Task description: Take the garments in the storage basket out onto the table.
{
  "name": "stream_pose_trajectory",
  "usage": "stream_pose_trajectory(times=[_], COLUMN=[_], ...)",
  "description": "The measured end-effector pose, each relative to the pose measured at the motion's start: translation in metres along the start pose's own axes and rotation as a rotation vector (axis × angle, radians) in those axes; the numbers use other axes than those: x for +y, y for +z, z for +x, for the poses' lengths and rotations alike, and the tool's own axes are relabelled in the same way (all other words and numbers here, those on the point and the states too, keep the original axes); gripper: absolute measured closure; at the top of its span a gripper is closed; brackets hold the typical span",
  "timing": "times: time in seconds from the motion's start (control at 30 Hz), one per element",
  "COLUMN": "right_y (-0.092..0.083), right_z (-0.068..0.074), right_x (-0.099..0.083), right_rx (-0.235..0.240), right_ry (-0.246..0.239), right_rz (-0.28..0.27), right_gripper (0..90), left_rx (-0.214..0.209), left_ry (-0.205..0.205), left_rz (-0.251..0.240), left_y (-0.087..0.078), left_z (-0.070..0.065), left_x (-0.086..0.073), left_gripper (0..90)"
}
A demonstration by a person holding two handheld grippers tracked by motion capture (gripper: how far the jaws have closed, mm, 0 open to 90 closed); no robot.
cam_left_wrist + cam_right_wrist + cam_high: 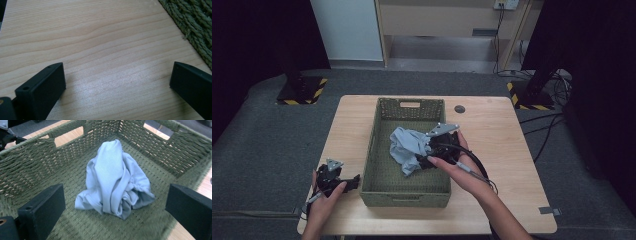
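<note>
A crumpled light blue cloth (406,144) (113,177) lies on the floor of a green woven basket (368,150) (37,157) at the middle of the wooden table (497,135). My right gripper (426,154) (116,195) is inside the basket at the cloth's right side. It is open, its jaws wide apart and the cloth just ahead of them, not gripped. My left gripper (353,181) (117,72) rests low over the bare table (100,37) beside the basket's front left corner (197,27), open with nothing between its jaws.
A small dark round mark (459,109) sits on the table behind the basket's right corner. A grey tape patch (549,210) lies near the front right edge. Two stands with yellow-black striped bases (302,92) and cables (557,82) are on the floor beyond the table.
</note>
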State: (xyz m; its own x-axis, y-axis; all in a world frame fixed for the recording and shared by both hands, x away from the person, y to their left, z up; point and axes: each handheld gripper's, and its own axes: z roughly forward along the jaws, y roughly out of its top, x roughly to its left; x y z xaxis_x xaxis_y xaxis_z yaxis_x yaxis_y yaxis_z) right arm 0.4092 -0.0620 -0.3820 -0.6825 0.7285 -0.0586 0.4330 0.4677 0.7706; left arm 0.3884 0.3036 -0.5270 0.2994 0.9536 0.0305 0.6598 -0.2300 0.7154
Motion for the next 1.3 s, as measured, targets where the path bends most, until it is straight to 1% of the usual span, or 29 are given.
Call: stream_pose_trajectory(times=[0.23,0.43,0.6,0.83,0.93,0.97,1.1,1.23,1.3], right_y=[0.014,0.028,0.039,0.057,0.064,0.065,0.072,0.081,0.085], right_z=[0.002,0.002,0.0,-0.002,-0.002,-0.002,0.0,-0.002,-0.004], right_x=[0.004,0.005,0.006,0.006,0.004,0.005,0.006,0.008,0.009], right_rx=[0.0,0.003,0.003,-0.003,0.007,0.011,0.004,-0.003,-0.008], right_ry=[-0.008,-0.004,0.019,0.037,0.044,0.05,0.041,0.039,0.05], right_rz=[0.015,0.026,0.026,0.043,0.052,0.047,0.056,0.068,0.072], right_gripper=[2.8,2.9,2.7,2.8,2.9,2.7,2.8,2.8,2.8], left_rx=[0.0,0.0,0.0,0.0,0.0,0.0,0.0,0.0,0.0], left_ry=[0.0,0.0,0.0,0.0,0.0,0.0,0.0,0.0,0.0], left_rz=[0.0,0.0,0.0,0.0,0.0,0.0,0.0,0.0,0.0], left_y=[0.0,0.0,0.0,0.0,0.0,0.0,0.0,0.0,0.0], left_z=[0.0,0.0,0.0,0.0,0.0,0.0,0.0,0.0,0.0], left_x=[0.0,0.0,0.0,0.0,0.0,0.0,0.0,0.0,0.0], left_gripper=[0.0,0.0,0.0,0.0,0.0,0.0,0.0,0.0,0.0])
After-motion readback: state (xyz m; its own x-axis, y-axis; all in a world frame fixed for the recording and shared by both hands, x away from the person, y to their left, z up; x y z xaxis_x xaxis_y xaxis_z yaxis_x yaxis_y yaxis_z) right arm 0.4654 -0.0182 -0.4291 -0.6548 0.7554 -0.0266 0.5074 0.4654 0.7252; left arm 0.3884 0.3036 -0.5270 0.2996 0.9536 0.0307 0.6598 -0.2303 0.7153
